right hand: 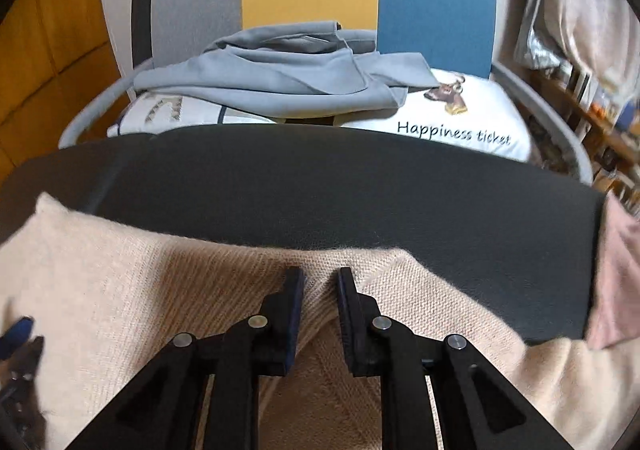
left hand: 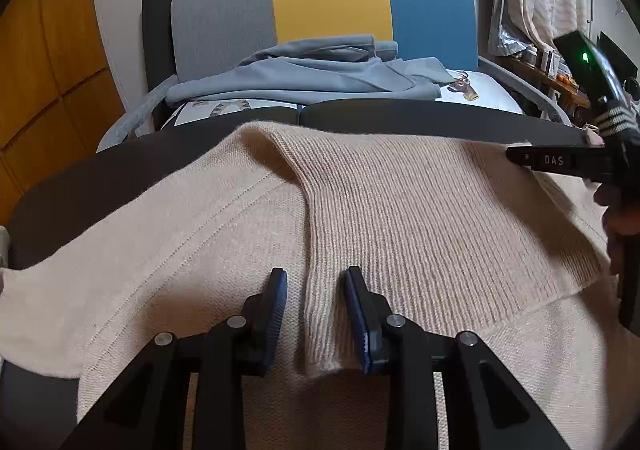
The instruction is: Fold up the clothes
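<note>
Both jaws pairs clamp raised ridges of the beige sweater (left hand: 400, 209) between them.

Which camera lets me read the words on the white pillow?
The right wrist view: the white pillow there reads "Happiness ticket". In the left wrist view the table edge hides the words; only its deer picture shows.

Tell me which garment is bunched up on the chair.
The grey garment, crumpled on the chair's cushion; the beige sweater lies spread on the dark table instead.
</note>
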The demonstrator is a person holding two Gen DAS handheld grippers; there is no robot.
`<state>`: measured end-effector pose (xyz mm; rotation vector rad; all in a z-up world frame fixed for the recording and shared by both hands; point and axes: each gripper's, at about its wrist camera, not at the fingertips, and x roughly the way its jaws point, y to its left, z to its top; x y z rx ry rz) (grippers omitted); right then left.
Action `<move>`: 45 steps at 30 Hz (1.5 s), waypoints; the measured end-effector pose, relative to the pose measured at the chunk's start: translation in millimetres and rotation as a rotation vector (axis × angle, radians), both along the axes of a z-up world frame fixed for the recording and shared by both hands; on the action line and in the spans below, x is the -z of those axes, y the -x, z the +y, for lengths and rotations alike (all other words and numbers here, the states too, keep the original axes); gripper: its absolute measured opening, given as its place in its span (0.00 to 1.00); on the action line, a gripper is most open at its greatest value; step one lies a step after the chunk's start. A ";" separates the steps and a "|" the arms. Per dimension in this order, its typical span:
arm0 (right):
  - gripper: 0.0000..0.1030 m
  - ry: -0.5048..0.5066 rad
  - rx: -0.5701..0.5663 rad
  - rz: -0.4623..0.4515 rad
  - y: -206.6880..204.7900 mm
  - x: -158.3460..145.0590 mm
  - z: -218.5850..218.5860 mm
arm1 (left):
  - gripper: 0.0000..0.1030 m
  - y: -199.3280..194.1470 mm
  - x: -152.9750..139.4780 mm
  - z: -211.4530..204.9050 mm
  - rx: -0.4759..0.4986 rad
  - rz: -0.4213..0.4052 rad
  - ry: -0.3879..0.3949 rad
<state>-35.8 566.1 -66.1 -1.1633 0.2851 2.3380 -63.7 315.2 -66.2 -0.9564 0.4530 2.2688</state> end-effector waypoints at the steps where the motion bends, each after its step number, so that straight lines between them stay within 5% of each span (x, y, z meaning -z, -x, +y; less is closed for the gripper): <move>1: 0.19 0.010 0.000 0.021 -2.6 -4.2 -4.1 | 0.30 0.3 -0.1 -0.3 0.001 0.000 0.000; 6: 0.20 0.118 -0.069 0.169 -21.5 -26.5 -43.1 | 0.30 3.0 -0.5 -1.9 0.006 0.001 0.001; 12: 0.20 0.071 -0.168 0.101 -20.2 7.3 -96.7 | 0.30 7.1 -3.1 -6.5 0.007 -0.027 -0.026; 19: 0.20 -0.032 -0.157 0.070 -15.5 10.9 -111.6 | 0.29 49.9 -29.3 -16.0 -0.070 -0.182 -0.230; 22: 0.21 -0.037 -0.156 0.073 -15.5 11.3 -111.4 | 0.29 77.8 -35.6 16.4 -0.032 -0.199 -0.208; 27: 0.21 -0.036 -0.157 0.077 -16.7 11.0 -110.2 | 0.31 112.6 -16.8 60.8 0.002 -0.156 -0.047; 34: 0.21 -0.015 -0.155 0.095 -18.1 12.3 -107.8 | 0.26 137.2 -9.3 40.6 -0.029 -0.187 -0.145; 39: 0.21 -0.044 -0.156 0.083 -16.0 12.3 -112.1 | 0.26 120.9 -19.3 49.9 -0.016 -0.137 -0.044; 43: 0.22 -0.002 -0.157 0.100 -17.8 10.3 -106.8 | 0.25 66.5 -43.9 29.7 0.051 -0.119 -0.166; 45: 0.24 0.047 -0.153 0.124 -21.6 6.2 -100.4 | 0.25 36.5 -41.4 24.6 0.097 -0.113 -0.146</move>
